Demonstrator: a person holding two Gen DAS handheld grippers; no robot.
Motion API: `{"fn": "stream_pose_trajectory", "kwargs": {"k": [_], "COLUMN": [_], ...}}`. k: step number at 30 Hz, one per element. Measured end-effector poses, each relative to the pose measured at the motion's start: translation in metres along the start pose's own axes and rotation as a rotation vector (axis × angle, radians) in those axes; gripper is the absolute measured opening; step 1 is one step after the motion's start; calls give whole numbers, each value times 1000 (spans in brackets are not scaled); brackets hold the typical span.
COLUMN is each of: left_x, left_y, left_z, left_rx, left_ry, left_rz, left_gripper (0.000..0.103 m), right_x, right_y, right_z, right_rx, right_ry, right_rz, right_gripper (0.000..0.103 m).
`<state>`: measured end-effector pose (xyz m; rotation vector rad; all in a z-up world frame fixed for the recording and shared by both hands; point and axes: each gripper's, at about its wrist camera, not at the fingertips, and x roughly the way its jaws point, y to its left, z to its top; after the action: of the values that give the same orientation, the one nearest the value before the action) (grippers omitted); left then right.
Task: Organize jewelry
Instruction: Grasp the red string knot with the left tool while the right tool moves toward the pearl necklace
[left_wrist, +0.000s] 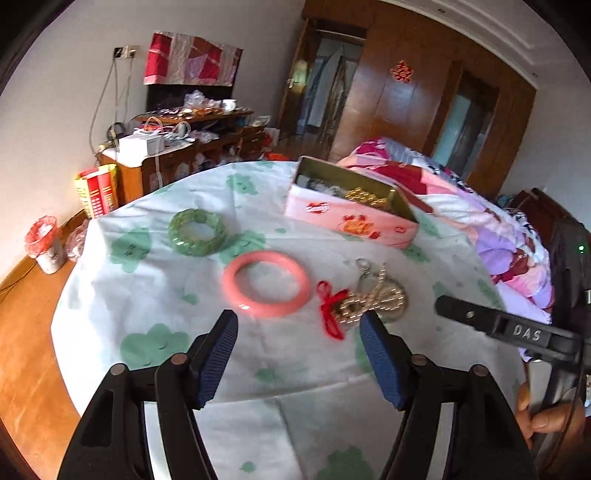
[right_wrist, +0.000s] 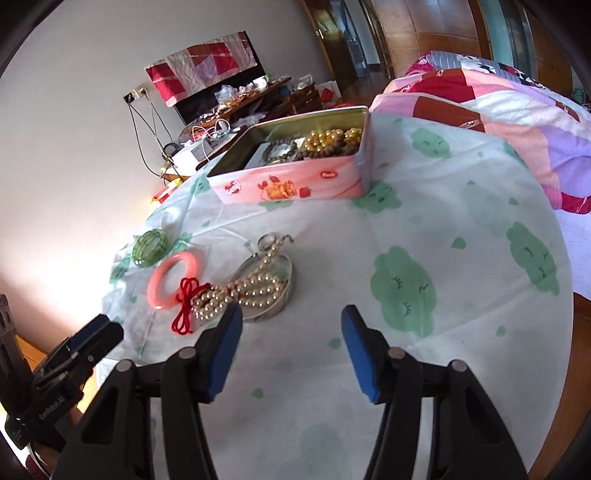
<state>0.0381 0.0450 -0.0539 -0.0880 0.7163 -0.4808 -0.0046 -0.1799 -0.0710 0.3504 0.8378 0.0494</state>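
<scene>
We look down on a round tabletop (right_wrist: 461, 206) draped in a white cloth printed with green trees, both claws hovering over its near edge. The left claw (left_wrist: 299, 332) stands with its blue pads apart and nothing between them; the right claw (right_wrist: 291, 325) is likewise parted over bare cloth and grips nothing.

Taking the pink bangle (left_wrist: 266, 283) as our landmark, the left claw's pads sit just nearer to us than it. Just to the right of the bangle lies a red cord (left_wrist: 330, 308) tied to a heap of pearl beads (left_wrist: 373, 301), which spill over a round silvery metal ring (right_wrist: 271, 291); a key ring (right_wrist: 271, 240) lies at the far end of the heap. The right claw's left pad (right_wrist: 225, 350) comes close to the near edge of that heap, though we cannot tell whether it touches. The right claw's black body (left_wrist: 509, 328) shows in the left wrist view, to the right of the beads, with the fingers of a hand (left_wrist: 543, 417) on its handle.

Beyond the bangle and to its left lies a green bangle (left_wrist: 197, 232), near but apart. Farther back and to the right stands an open pink tin (right_wrist: 291, 184), holding gold beads (right_wrist: 330, 138) and darker beads. Behind the tabletop, a bed with a patchwork quilt (right_wrist: 498, 96) and a cluttered wooden cabinet (left_wrist: 192, 147).
</scene>
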Motion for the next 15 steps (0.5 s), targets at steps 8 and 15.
{"fn": "stream_pose_trajectory", "kwargs": {"k": [8, 15], "left_x": [36, 56], "left_y": [-12, -13], "left_z": [7, 11], "left_rx": [-11, -44], "left_ry": [98, 150], "left_rz": [-76, -36], "left_gripper": [30, 30], "right_x": [-4, -4], "right_y": [3, -3], "right_z": [-2, -1], "right_rx": [-6, 4], "right_ry": [-5, -1], "right_rz": [7, 7], "right_gripper": [56, 56]}}
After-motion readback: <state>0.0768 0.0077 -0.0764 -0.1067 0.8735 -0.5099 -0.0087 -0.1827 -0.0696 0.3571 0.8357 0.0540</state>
